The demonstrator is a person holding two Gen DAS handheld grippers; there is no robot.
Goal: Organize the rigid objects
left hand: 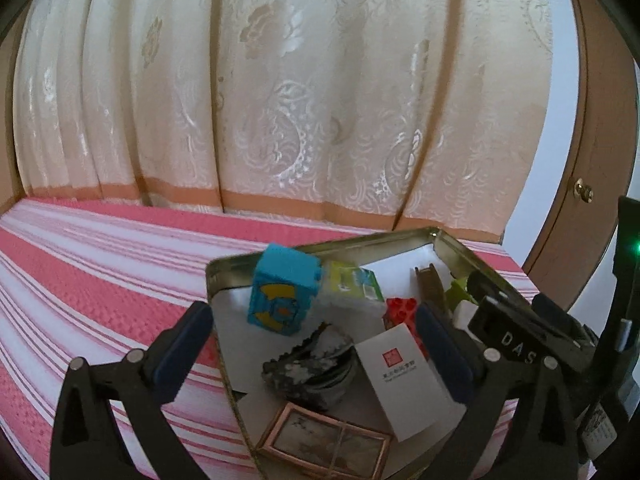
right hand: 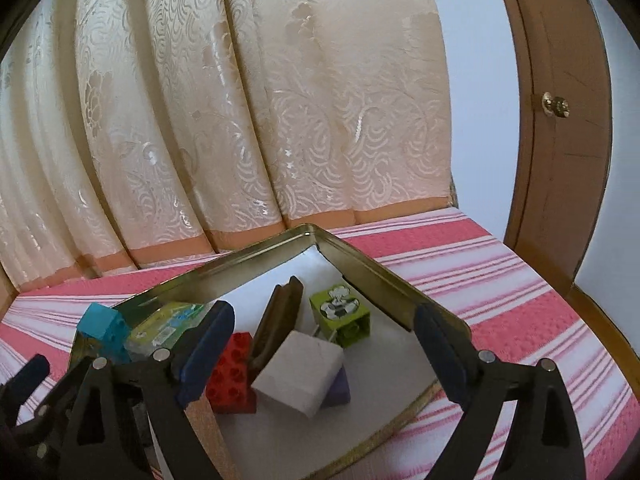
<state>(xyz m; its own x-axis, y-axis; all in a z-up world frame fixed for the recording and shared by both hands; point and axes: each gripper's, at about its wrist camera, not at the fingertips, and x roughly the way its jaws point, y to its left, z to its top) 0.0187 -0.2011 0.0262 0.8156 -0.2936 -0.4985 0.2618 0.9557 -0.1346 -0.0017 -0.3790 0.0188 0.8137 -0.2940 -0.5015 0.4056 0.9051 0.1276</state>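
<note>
A gold metal tin (left hand: 328, 245) (right hand: 384, 276) lies open on the striped bed and holds several objects. In the left wrist view I see a blue toy block (left hand: 282, 294), a green-and-white packet (left hand: 354, 284), a red brick (left hand: 400, 308), a white card (left hand: 408, 380), a dark crumpled piece (left hand: 310, 364) and a small framed picture (left hand: 324, 444). In the right wrist view I see the red brick (right hand: 232, 372), a white box (right hand: 300, 372), a green block (right hand: 342, 312) and a brown wallet (right hand: 278, 320). My left gripper (left hand: 316, 348) and right gripper (right hand: 324, 352) are both open above the tin, holding nothing.
The tin sits on a pink-and-white striped bedspread (left hand: 100, 272) (right hand: 520, 280). A cream patterned curtain (left hand: 280, 100) hangs behind. A brown wooden door with a brass knob (right hand: 556, 106) stands at the right. The right gripper's body (left hand: 520, 344) shows beside the left one.
</note>
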